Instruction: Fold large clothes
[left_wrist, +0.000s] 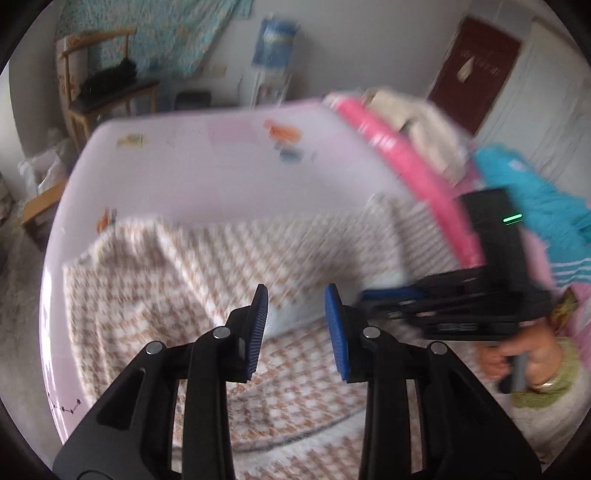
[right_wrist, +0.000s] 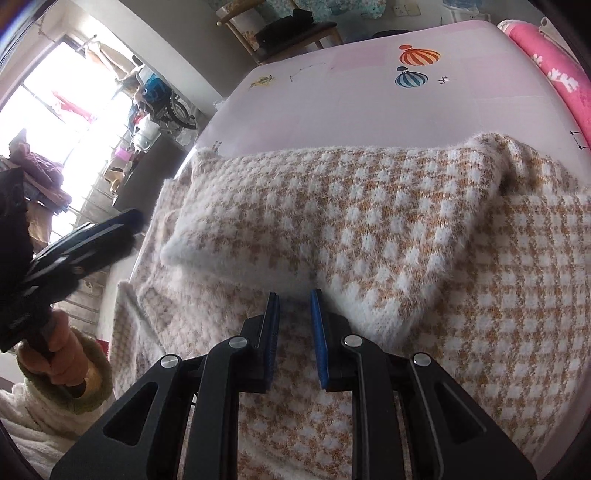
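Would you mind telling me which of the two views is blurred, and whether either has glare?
Left wrist view: the checked sweater and pink bed sheet are motion-smeared, though the left gripper stays sharp. Right wrist view: crisp knit, but the window is blown out.

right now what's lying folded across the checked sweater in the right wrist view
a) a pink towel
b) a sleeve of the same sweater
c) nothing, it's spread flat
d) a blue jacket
b: a sleeve in the same tan-and-white check lies folded across the sweater body, just ahead of the open right gripper.
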